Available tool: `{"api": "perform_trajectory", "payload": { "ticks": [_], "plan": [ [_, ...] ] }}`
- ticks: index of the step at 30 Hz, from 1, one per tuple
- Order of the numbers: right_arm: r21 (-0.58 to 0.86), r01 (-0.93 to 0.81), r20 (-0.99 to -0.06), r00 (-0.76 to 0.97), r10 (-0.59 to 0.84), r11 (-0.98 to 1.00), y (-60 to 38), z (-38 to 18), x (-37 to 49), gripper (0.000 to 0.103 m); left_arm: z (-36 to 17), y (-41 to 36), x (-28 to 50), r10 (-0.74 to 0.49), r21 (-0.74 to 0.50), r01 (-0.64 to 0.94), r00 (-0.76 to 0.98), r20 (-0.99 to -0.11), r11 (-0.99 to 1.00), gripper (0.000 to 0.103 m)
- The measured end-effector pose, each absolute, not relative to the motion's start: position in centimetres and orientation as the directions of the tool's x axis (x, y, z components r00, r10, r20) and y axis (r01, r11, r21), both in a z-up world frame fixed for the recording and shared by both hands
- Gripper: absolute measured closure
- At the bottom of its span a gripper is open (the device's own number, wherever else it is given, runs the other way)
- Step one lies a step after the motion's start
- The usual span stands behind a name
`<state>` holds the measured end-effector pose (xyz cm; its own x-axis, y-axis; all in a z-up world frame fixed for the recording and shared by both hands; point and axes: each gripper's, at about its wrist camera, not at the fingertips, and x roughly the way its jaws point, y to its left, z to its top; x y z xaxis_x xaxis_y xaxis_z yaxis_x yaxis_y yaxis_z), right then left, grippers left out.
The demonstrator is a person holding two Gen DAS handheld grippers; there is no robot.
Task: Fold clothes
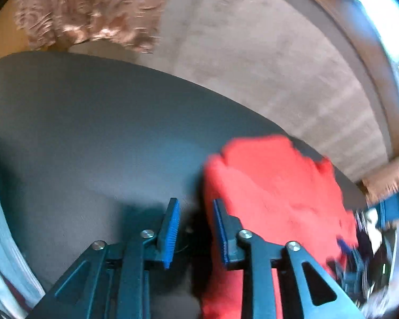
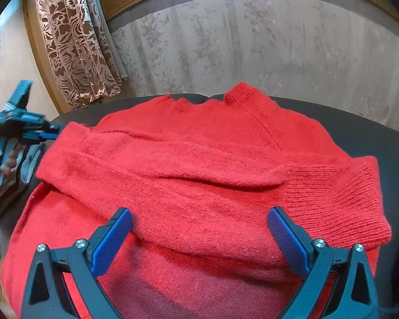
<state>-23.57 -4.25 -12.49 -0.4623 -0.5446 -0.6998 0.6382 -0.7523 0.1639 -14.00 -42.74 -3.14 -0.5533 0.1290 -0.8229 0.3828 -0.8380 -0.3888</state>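
Sweater: a red knitted sweater (image 2: 199,164) lies spread on the dark round table (image 2: 359,133). Its collar (image 2: 239,93) points to the far edge of the table, toward the wall.
Sleeve: one sleeve (image 2: 159,159) is folded across the body of the sweater, from the right side to the left. Its cuff end lies near the left edge of the garment.
Ribbed part: a ribbed section (image 2: 345,194) sits at the right side of the sweater, near the table edge.
Right gripper: the right gripper (image 2: 199,236) hovers over the near part of the sweater. Its jaws stand very wide apart. The blue pads (image 2: 109,244) do not press on the fabric, and nothing is held between them.
Left gripper: the left gripper (image 1: 195,228) is partly open, with a moderate gap between its blue pads (image 1: 171,228). In the gap only dark table and shadow are seen. The right pad is just beside the edge of the red sweater (image 1: 274,194), but whether it touches the fabric cannot be told, because the left wrist view is blurred. It holds nothing.
Left gripper from the other side: in the right wrist view it (image 2: 49,134) sits at the left border of the sweater, and its tips are close to the cuff. A hand (image 2: 5,159) holds its handle.
Table: the left part of the dark table (image 1: 93,133) is bare in the left wrist view.
Other cloth: some pale blue-grey fabric (image 1: 2,239) lies at the left of the table.
Background: a brown patterned curtain (image 2: 74,40) hangs at the left, beside a grey wall (image 2: 252,40).
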Motion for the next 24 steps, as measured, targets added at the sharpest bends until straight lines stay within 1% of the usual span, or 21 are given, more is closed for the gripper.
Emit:
{"api": "perform_trajectory", "payload": {
  "ticks": [2, 5, 7, 9, 11, 13, 17, 18, 19, 20, 23, 24],
  "plan": [
    [0.171, 0.637, -0.698, -0.460, -0.549, -0.751, -4.2, -12.5, -23.6, 0.000, -3.7, -41.9, -13.4, 0.152, -0.389, 0.357, -0.540, -0.828, -0.849, 0.064],
    [0.171, 0.637, -0.700, -0.459, -0.548, -0.752, -4.3, -12.5, -23.6, 0.000, -4.3, -41.3, -12.7, 0.164, -0.386, 0.345, -0.527, -0.834, -0.855, 0.064],
    [0.169, 0.637, -0.701, -0.458, -0.546, -0.752, -4.3, -12.5, -23.6, 0.000, -4.4, -41.5, -12.5, 0.202, -0.433, 0.348, -0.536, -0.820, -0.831, 0.064],
    [0.172, 0.637, -0.701, -0.457, -0.547, -0.752, -4.3, -12.5, -23.6, 0.000, -4.1, -42.1, -12.1, 0.244, -0.505, 0.350, -0.576, -0.780, -0.789, 0.064],
    [0.174, 0.637, -0.700, -0.456, -0.549, -0.751, -4.3, -12.5, -23.6, 0.000, -2.7, -41.2, -11.2, 0.245, -0.525, 0.341, -0.605, -0.758, -0.780, 0.063],
    [0.177, 0.637, -0.700, -0.455, -0.551, -0.751, -4.3, -12.5, -23.6, 0.000, -2.3, -40.9, -11.5, 0.245, -0.499, 0.316, -0.590, -0.770, -0.807, 0.063],
    [0.173, 0.637, -0.701, -0.456, -0.548, -0.751, -4.3, -12.6, -23.5, 0.000, -3.9, -38.4, -13.2, 0.224, -0.361, 0.245, -0.450, -0.864, -0.900, 0.063],
    [0.172, 0.637, -0.701, -0.456, -0.548, -0.751, -4.3, -12.6, -23.5, 0.000, -4.1, -38.2, -13.2, 0.208, -0.343, 0.251, -0.443, -0.872, -0.905, 0.065],
    [0.172, 0.638, -0.701, -0.456, -0.548, -0.751, -4.3, -12.6, -23.5, 0.000, -4.1, -38.2, -13.1, 0.190, -0.333, 0.265, -0.447, -0.874, -0.905, 0.079],
    [0.169, 0.640, -0.699, -0.458, -0.549, -0.750, -4.3, -12.6, -23.5, 0.000, -4.1, -38.1, -13.0, 0.173, -0.322, 0.280, -0.450, -0.876, -0.904, 0.087],
    [0.168, 0.640, -0.699, -0.459, -0.548, -0.750, -4.3, -12.6, -23.5, 0.000, -1.4, -39.3, -11.9, 0.159, -0.392, 0.304, -0.579, -0.800, -0.868, 0.092],
    [0.169, 0.640, -0.699, -0.459, -0.549, -0.750, -4.3, -12.6, -23.5, 0.000, -0.8, -39.1, -12.0, 0.130, -0.362, 0.300, -0.584, -0.801, -0.883, 0.092]
  ]
}}
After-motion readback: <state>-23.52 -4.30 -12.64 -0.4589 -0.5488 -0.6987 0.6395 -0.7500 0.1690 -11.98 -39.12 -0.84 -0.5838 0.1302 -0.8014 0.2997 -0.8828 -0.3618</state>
